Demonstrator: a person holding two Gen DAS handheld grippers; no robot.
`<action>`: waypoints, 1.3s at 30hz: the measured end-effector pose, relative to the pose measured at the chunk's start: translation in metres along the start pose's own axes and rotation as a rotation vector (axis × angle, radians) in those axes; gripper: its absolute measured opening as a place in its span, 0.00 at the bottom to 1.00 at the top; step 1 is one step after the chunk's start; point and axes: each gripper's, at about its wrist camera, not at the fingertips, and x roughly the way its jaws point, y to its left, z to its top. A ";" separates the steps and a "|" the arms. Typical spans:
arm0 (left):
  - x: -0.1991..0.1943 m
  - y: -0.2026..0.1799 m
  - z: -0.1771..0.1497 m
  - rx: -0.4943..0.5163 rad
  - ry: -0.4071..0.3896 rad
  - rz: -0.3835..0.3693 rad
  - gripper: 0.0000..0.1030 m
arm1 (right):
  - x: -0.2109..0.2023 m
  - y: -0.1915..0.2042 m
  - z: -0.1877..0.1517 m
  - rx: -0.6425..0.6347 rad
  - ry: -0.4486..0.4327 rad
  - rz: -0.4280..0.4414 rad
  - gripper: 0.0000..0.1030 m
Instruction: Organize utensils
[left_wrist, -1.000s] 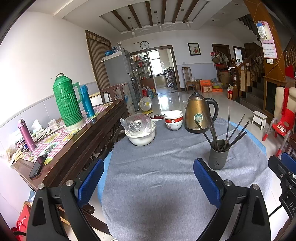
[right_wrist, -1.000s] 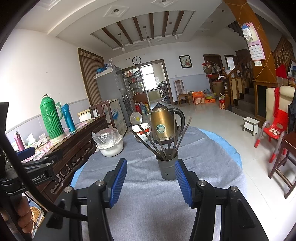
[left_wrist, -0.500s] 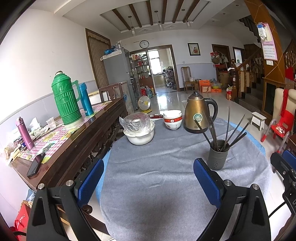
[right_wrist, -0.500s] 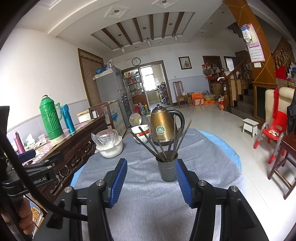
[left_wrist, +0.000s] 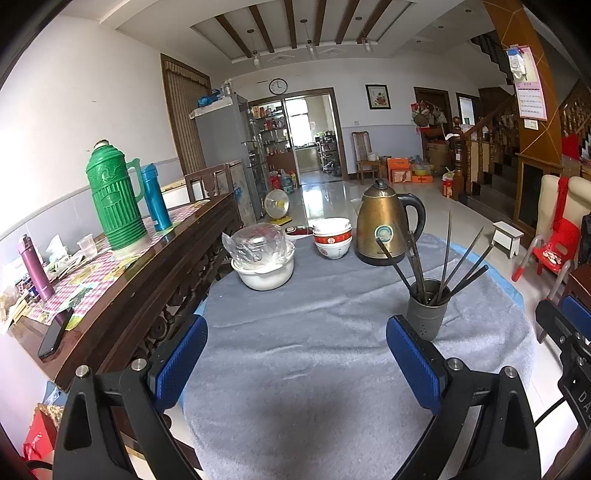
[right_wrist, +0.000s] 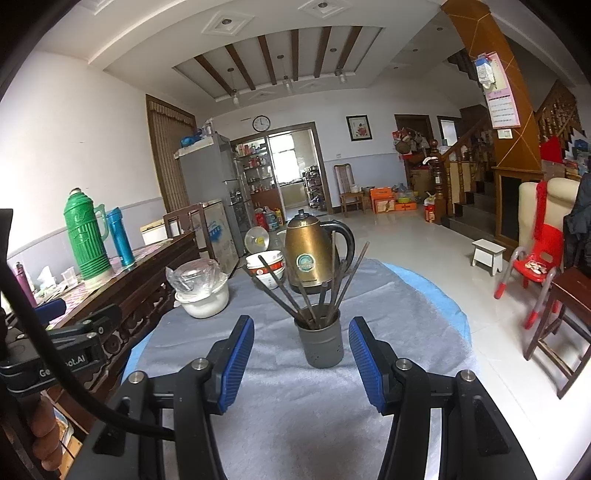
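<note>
Right wrist view: right gripper (right_wrist: 301, 363) sits slightly closer to grey holder (right_wrist: 320, 345) than a second ago, fingers wide apart, framing holder, clamping nothing. Chopsticks (right_wrist: 334, 278) stand fanned inside holder, just in front of brass kettle (right_wrist: 312, 254). Left gripper (left_wrist: 293, 363) barely shifted, left of holder, fingers spread, empty. No loose utensils seen on grey cloth (left_wrist: 314, 362); fits sorting finished or holder about to be handled.

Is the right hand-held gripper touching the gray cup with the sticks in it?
Apart. In the right wrist view, the right hand-held gripper is open, and gray cloth shows between each blue pad and the gray cup, which stands beyond the fingertips.
</note>
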 end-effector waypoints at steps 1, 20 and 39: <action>0.001 0.000 0.001 0.001 -0.002 0.000 0.94 | 0.000 0.000 0.001 -0.003 -0.004 -0.005 0.56; 0.035 0.010 0.006 -0.028 0.005 0.007 0.94 | 0.026 0.019 0.007 -0.054 -0.027 -0.028 0.56; 0.076 0.015 0.002 -0.063 0.069 0.027 0.95 | 0.053 0.023 -0.001 -0.077 -0.018 0.029 0.56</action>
